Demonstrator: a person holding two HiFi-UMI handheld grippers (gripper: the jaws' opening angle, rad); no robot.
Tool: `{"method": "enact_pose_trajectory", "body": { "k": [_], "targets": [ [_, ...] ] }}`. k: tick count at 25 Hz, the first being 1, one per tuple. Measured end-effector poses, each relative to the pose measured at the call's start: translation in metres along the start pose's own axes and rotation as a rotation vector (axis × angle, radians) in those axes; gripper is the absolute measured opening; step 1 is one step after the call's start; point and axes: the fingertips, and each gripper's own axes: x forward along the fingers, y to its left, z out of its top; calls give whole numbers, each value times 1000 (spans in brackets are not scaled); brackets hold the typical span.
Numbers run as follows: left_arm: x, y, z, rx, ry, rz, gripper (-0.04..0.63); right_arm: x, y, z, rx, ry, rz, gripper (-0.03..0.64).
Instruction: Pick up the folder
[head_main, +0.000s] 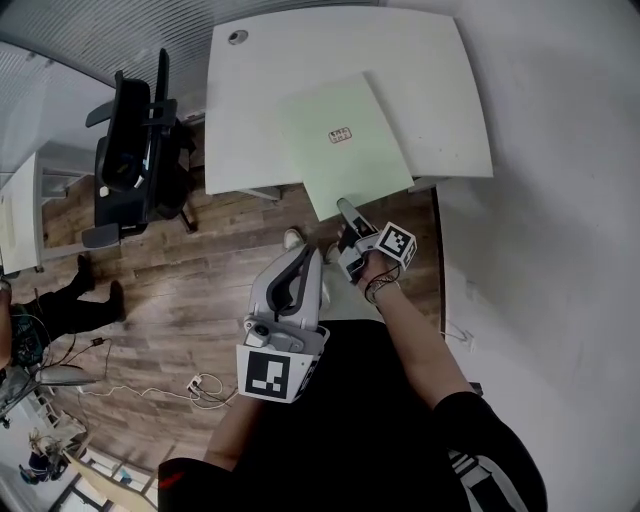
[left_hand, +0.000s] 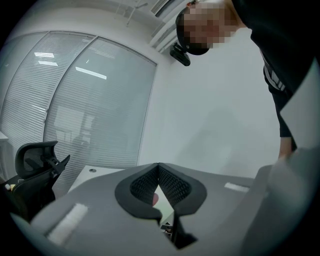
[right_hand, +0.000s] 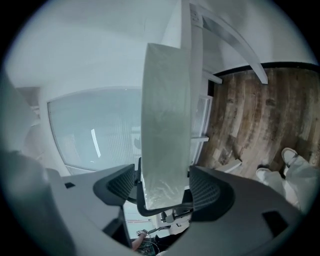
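Observation:
A pale green folder (head_main: 345, 145) with a small label lies on the white table (head_main: 430, 80), its near corner sticking out over the table's front edge. My right gripper (head_main: 345, 207) sits at that overhanging edge. In the right gripper view the folder (right_hand: 165, 125) runs between the two pads, with a gap on each side; the right gripper (right_hand: 162, 185) is open and wide. My left gripper (head_main: 305, 255) hangs lower, in front of the table over the wooden floor. Its pads meet at the tips with nothing in them, so the left gripper (left_hand: 159, 172) is shut.
A black office chair (head_main: 135, 150) stands left of the table. Cables and a power strip (head_main: 200, 385) lie on the wooden floor. A white wall runs along the right side. The person's shoes (head_main: 292, 238) are by the table's front edge.

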Motion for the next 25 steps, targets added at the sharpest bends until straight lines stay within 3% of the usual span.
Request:
{"method": "enact_pose_trajectory", "body": {
  "k": [11, 16, 21, 25],
  "targets": [
    [9, 15, -15, -8, 45, 46, 5, 28, -4, 3, 30, 15, 58, 308],
    [14, 24, -23, -24, 101, 64, 5, 35, -6, 8, -16, 39, 24, 308],
    [16, 34, -22, -15, 83, 84, 5, 41, -3, 9, -18, 34, 54, 308],
    [17, 34, -28, -26, 115, 86, 5, 41, -5, 8, -29, 42, 57, 308]
  ]
}}
